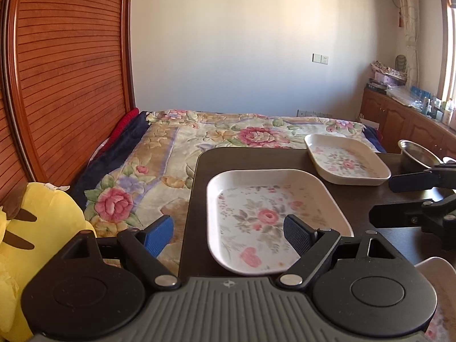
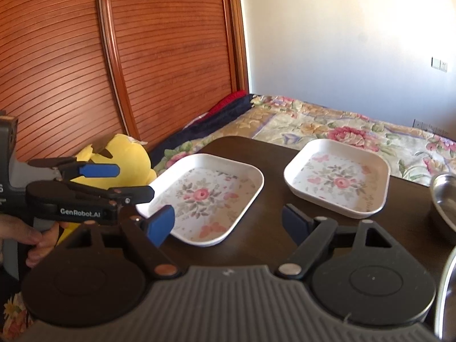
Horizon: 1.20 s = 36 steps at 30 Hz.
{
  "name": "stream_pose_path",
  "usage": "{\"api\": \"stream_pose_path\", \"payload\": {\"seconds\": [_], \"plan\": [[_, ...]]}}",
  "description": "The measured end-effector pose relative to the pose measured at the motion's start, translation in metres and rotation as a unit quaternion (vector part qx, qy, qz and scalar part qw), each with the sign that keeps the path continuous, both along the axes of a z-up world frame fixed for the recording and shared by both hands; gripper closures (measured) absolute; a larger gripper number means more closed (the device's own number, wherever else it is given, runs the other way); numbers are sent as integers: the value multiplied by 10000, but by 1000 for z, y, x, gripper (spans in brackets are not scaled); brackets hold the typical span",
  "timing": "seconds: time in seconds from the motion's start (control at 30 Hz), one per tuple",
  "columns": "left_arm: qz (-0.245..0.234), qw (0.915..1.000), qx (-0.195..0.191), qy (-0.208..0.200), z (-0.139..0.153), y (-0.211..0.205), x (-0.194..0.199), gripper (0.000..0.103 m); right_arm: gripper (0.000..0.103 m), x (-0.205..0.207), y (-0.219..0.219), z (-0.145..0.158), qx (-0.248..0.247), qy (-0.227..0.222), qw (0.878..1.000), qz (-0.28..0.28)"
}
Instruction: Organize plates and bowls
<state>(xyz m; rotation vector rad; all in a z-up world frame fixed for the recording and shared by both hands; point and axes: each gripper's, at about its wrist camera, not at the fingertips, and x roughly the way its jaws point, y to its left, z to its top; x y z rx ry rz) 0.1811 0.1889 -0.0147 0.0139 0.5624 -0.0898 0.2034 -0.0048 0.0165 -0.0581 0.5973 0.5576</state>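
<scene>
Plates and bowls sit spread over the dark table (image 2: 268, 228), which stands just in front of the flowered bed (image 1: 182, 142), and I take the table as the landmark for everything else. Two white rectangular dishes with a pink rose print lie on it, apart from each other: the near plate (image 1: 270, 219) towards the table's left edge, the far plate (image 1: 346, 159) beyond it towards the bed. Both are empty (only the printed flowers show inside). A steel bowl (image 1: 419, 154) rests at the table's right side, also empty as far as its visible part tells, and the rim of another pale dish (image 1: 433, 268) peeks in at the table's near right corner; what it holds is hidden.

Nothing is stacked yet, so the sorting looks barely begun. The left gripper (image 1: 228, 235) hangs over the table's left edge with its jaws standing wide and nothing between them, one blue pad above the near plate and the other off the table over the bed, likely lining up to straddle that plate's rim. The right gripper (image 2: 228, 221) hovers over the table's near middle, equally spread and holding nothing, aimed between the two plates. A yellow plush toy (image 2: 122, 159) lies left of the table, beside the wooden slatted wardrobe (image 2: 85, 57).
</scene>
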Motion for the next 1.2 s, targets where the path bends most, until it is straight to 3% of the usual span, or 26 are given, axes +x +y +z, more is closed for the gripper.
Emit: {"api": "stream_pose_path", "payload": {"seconds": [0.13,0.33,0.4,0.6,0.9,1.2], "plan": [[-65,9999,-30,75,-4,3,10,19,25,14,8,-5,-31,149,9999,-13],[-128,9997,-34,218,-11,5,24,41,42,32,17,-17,-140,406,9991,26],[-122,9996,-19,270,-14,5,27,53,49,37,19,-21,-163,512,9986,30],[-100,9992,-58,377,-20,8,32,67,64,44,21,-30,-231,720,9971,79],[-114,9987,-94,485,-24,9,34,79,74,49,24,-36,-275,890,9955,178],[-89,9985,-97,536,-24,8,32,82,77,53,24,-37,-300,935,9950,204]]}}
